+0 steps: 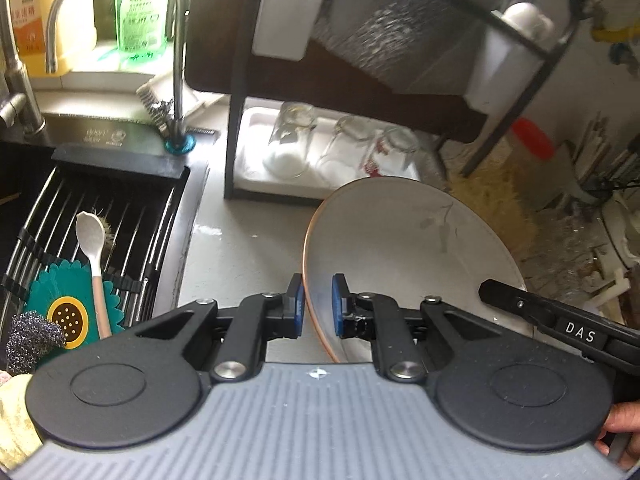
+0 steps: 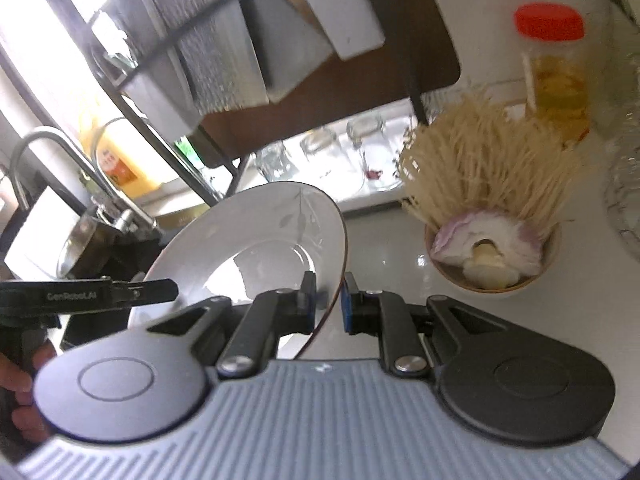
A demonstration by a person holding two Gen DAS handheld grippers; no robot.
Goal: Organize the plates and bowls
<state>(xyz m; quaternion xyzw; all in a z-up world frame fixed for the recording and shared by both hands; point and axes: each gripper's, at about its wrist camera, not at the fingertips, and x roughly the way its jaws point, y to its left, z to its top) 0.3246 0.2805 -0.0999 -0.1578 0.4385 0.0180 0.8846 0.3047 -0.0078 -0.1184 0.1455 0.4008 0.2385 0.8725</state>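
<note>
Both grippers (image 1: 318, 306) (image 2: 328, 304) clamp opposite rims of tilted plate (image 1: 400, 240); dish rack (image 1: 400, 60) lies beyond, frame top.

You have one plate (image 1: 404, 248) in play: round, white, with a deep well, a wide flat rim edged in a thin coppery line, and a faint grey leaf sprig printed on the rim. It is tilted steeply, well side up, off the table (image 1: 240, 240), in front of the dish rack. Its near rim sits between the pads on both sides.
</note>
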